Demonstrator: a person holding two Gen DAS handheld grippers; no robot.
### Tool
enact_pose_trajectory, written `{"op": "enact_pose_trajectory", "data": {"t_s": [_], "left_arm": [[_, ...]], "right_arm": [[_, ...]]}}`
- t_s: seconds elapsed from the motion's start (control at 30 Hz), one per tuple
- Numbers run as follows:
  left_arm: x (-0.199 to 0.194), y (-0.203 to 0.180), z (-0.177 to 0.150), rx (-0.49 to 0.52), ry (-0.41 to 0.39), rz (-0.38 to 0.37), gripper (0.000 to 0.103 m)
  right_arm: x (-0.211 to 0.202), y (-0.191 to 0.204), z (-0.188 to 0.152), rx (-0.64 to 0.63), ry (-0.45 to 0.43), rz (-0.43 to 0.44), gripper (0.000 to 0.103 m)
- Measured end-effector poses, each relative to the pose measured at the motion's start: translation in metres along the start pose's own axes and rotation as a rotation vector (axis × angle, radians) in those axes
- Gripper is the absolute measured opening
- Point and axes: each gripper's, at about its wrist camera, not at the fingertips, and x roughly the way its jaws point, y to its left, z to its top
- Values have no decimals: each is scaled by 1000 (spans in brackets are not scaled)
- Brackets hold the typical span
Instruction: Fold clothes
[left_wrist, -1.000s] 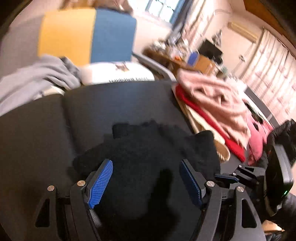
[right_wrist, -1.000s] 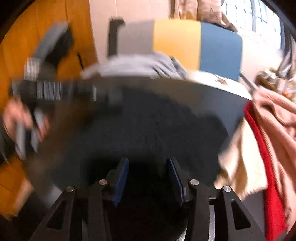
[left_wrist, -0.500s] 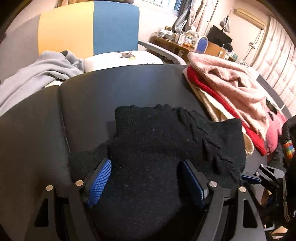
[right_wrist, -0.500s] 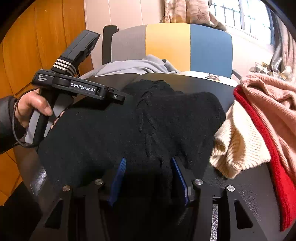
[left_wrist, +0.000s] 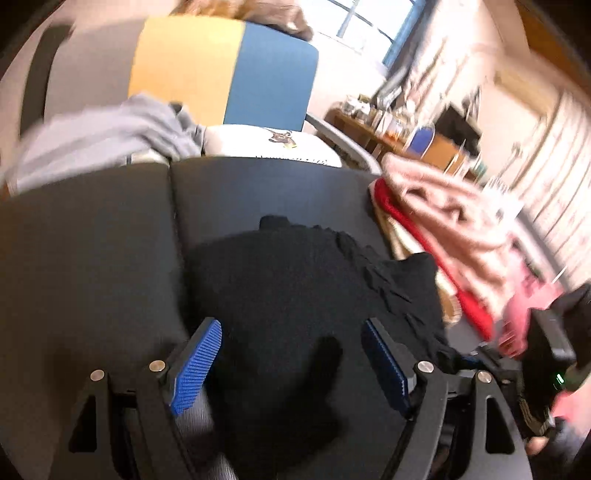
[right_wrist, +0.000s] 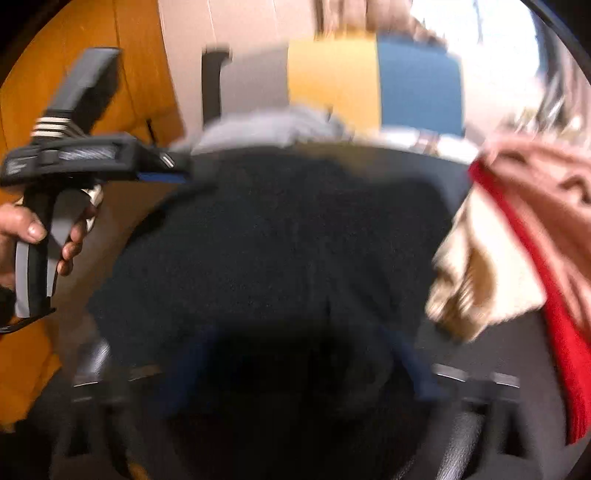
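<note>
- We see the black knit sweater (left_wrist: 314, 295) lying on the dark table (left_wrist: 92, 258), near the middle, in a compact and partly folded shape.
- Our left gripper (left_wrist: 291, 354) hovers over the near edge of the sweater with its blue pads wide apart, holding nothing.
- Our right gripper (right_wrist: 295, 365) is strongly blurred; its pads seem to stand apart around the near part of the sweater, but we cannot tell if it grips the cloth.
- On the right lies a pile of pink, red and cream clothes (left_wrist: 443, 221), not folded.
- A grey garment (left_wrist: 110, 140) lies at the far left edge.
- We judge the sweater nearly finished, and the other clothes are left.
</note>
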Motion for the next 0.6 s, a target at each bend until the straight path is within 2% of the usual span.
{"op": "enact_pose_trajectory", "data": {"t_s": [0.07, 0.17, 0.3, 0.4, 0.5, 0.53, 0.6], "left_arm": [[-5, 20, -2, -79, 15, -84, 82], [-2, 38, -8, -135, 48, -167, 83], [13, 45, -10, -145, 61, -189, 83], [27, 44, -7, -145, 65, -226, 84], [42, 41, -2, -138, 70, -257, 84], [49, 38, 2, -125, 72, -261, 89], [57, 34, 8, -97, 76, -258, 91]], "right_arm": [[-19, -9, -1, 75, -19, 73, 103], [-45, -33, -7, 202, -69, 180, 103], [-47, -80, -27, 441, -45, 304, 103], [-38, -88, -36, 469, 2, 322, 103], [-27, -87, -30, 454, 4, 358, 103], [-23, -87, -26, 456, 5, 372, 103], [-11, -84, -15, 443, 6, 389, 103]]}}
